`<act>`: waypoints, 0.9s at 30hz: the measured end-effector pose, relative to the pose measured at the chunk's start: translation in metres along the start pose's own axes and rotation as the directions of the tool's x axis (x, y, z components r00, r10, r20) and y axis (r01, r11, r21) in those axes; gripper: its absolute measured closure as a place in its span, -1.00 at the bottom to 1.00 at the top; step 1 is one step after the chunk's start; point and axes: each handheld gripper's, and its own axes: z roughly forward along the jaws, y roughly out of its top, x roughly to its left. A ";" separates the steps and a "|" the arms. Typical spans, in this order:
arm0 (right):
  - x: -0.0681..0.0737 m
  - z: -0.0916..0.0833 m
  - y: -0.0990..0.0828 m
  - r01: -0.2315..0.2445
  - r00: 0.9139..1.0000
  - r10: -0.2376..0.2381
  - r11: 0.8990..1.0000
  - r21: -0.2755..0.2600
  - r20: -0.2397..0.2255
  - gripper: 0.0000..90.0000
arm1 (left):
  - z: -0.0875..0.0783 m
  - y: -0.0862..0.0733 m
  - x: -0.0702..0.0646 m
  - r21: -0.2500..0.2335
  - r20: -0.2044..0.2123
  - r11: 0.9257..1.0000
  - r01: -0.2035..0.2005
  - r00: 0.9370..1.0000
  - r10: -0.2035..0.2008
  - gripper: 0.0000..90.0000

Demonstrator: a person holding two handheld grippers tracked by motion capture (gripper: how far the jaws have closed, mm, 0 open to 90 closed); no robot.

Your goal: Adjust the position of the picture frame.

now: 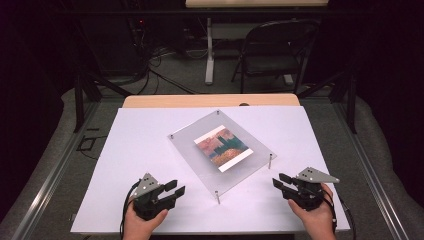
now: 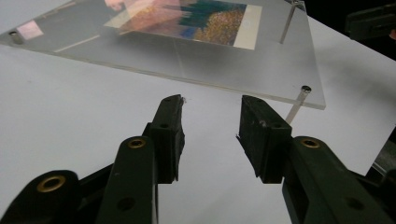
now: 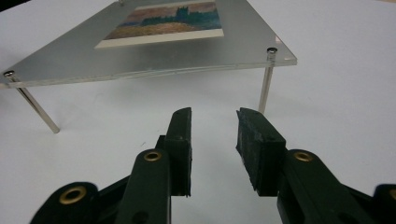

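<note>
A clear acrylic plate [image 1: 222, 155] stands on four thin metal legs near the middle of the white counter [image 1: 145, 135], turned so that one corner points toward the person. A colourful picture [image 1: 223, 148] lies flat at its centre. The left gripper [image 1: 175, 191] sits low at the near left of the counter, held in the person's left hand [image 1: 142, 222], its jaws aimed toward the plate's near corner. In the left gripper view its jaws stand partly apart with only bare counter between them, well short of the plate's edge [image 2: 196, 81] and the nearest leg [image 2: 299, 100]. The right gripper [image 1: 280, 182] is at the near right, held in the right hand [image 1: 315, 215], and points left toward the plate. In the right gripper view its jaws are likewise partly apart and grip nothing; the plate [image 3: 154, 51] rises ahead of them, one leg [image 3: 265, 84] just beyond the jaw tips and another [image 3: 35, 107] off to the left. Neither gripper touches the plate. Behind the counter a folding chair [image 1: 275, 50] stands on the floor.
</note>
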 end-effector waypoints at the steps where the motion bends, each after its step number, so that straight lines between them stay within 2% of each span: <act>1: -0.001 0.001 0.000 -0.002 1.000 0.002 1.000 0.001 0.004 0.45 | 0.002 0.001 -0.002 0.008 0.005 1.000 -0.002 1.000 0.002 0.28; 6: -0.009 0.004 0.004 0.008 1.000 -0.008 1.000 0.022 0.024 0.44 | 0.010 0.006 -0.008 0.012 0.038 1.000 0.010 0.999 -0.010 0.22; 8: -0.011 0.006 0.004 0.004 1.000 -0.005 1.000 0.018 0.029 0.46 | 0.012 0.007 -0.010 0.012 0.038 1.000 0.008 0.999 -0.008 0.22; 9: -0.015 0.007 0.007 -0.001 1.000 0.000 1.000 0.021 0.029 0.49 | 0.015 0.009 -0.012 0.026 0.051 1.000 -0.004 0.999 0.002 0.32; 15: -0.019 0.012 0.012 0.014 0.999 -0.015 1.000 0.025 0.039 0.57 | 0.023 0.012 -0.022 0.048 0.062 0.999 -0.023 0.998 0.020 0.39; 18: -0.023 0.014 0.013 0.007 0.999 -0.009 1.000 0.029 0.040 0.58 | 0.026 0.010 -0.025 0.050 0.067 0.998 -0.029 0.997 0.026 0.35; 23: -0.029 0.018 0.014 0.009 0.999 -0.011 0.999 0.040 0.048 0.63 | 0.026 0.005 -0.029 0.061 0.080 0.998 -0.017 0.997 0.012 0.37; 27: -0.034 0.022 0.017 0.014 0.998 -0.017 0.998 0.055 0.052 0.61 | 0.027 -0.001 -0.037 0.076 0.104 0.997 -0.025 0.994 0.017 0.36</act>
